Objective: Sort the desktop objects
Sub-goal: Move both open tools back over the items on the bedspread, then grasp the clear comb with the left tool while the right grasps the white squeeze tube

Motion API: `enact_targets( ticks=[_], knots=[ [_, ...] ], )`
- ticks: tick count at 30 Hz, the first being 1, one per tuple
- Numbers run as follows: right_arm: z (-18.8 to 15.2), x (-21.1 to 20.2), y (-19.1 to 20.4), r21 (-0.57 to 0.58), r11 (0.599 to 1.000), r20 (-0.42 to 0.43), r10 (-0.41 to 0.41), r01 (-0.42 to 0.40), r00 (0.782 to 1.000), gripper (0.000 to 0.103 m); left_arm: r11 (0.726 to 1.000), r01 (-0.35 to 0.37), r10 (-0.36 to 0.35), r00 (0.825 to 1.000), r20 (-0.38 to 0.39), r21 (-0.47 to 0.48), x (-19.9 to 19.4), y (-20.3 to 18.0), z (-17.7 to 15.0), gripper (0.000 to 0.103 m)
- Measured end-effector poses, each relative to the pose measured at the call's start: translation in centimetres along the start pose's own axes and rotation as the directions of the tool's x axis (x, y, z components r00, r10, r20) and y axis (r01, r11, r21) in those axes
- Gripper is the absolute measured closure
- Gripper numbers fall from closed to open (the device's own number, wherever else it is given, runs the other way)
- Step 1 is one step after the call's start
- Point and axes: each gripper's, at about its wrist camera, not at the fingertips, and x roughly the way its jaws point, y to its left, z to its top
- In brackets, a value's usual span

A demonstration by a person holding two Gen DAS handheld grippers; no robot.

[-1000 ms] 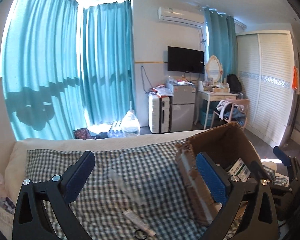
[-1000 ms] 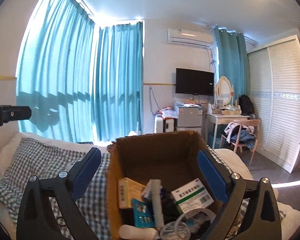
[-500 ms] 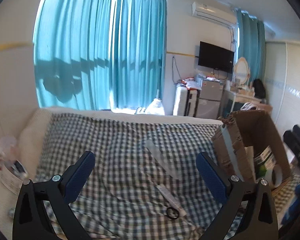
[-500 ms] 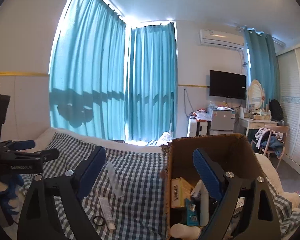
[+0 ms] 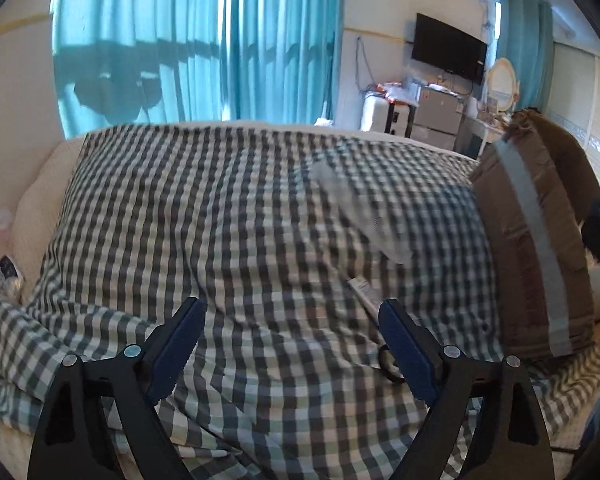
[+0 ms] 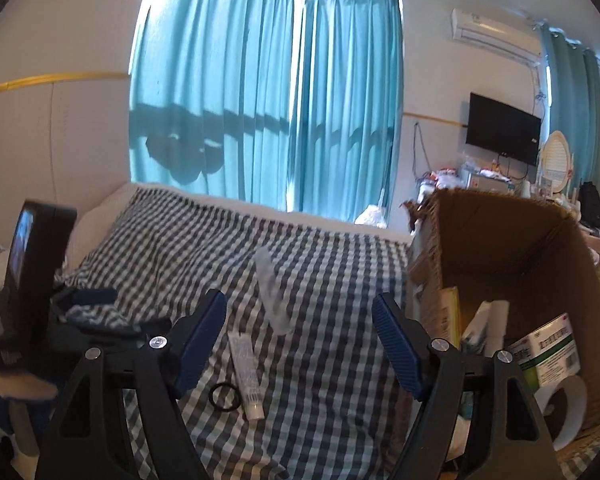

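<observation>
Both grippers lower over bed, jaws narrowing, empty: left gripper [image 5: 290,340], right gripper [image 6: 298,340]; 1 tube [image 6: 246,374], 1 ring [image 6: 225,397], 1 box [image 6: 512,264].

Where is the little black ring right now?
In the right wrist view the black ring lies on the checked cloth, just left of the white tube.

Backlit teal curtains [image 6: 268,112] across window; white walls; wall television [image 6: 502,128]; air conditioner [image 6: 492,32] above.

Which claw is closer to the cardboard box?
Right. The right claw hangs beside the open cardboard box; the left claw is over the checked cloth, farther left. Both, empty, have just been closing.
</observation>
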Motion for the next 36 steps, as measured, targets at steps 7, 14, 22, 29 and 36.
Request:
enact_targets(
  ticks=[7,14,22,29,36],
  knots=[
    [-3.3,3.8,0.5,-0.012,0.999,-0.101,0.044,-0.045,0.994,0.028,0.999,0.011,-0.01,1.0,0.009,-0.038,1.4,0.9,2.3,0.011],
    [-6.7,8.3,1.7,-0.031,0.994,-0.242,0.098,-0.108,0.965,0.028,0.997,0.083,-0.082,0.996,-0.041,0.003,4.4,-1.1,5.7,0.011],
    [-10.6,13.1,2.9,-0.073,0.981,-0.426,0.133,-0.181,0.895,0.034,0.978,0.197,-0.204,0.971,-0.127,-0.068,11.0,-3.0,8.5,0.012],
    [-11.4,14.7,1.6,0.013,0.975,-0.436,0.204,-0.221,0.877,0.052,0.975,0.213,-0.222,0.952,-0.213,-0.064,18.0,-5.5,10.0,0.012],
    [-11.3,14.2,0.9,0.032,0.972,-0.439,0.222,-0.232,0.87,0.082,0.938,0.331,-0.345,0.924,-0.165,-0.106,17.0,-2.9,8.7,0.075]
  ],
)
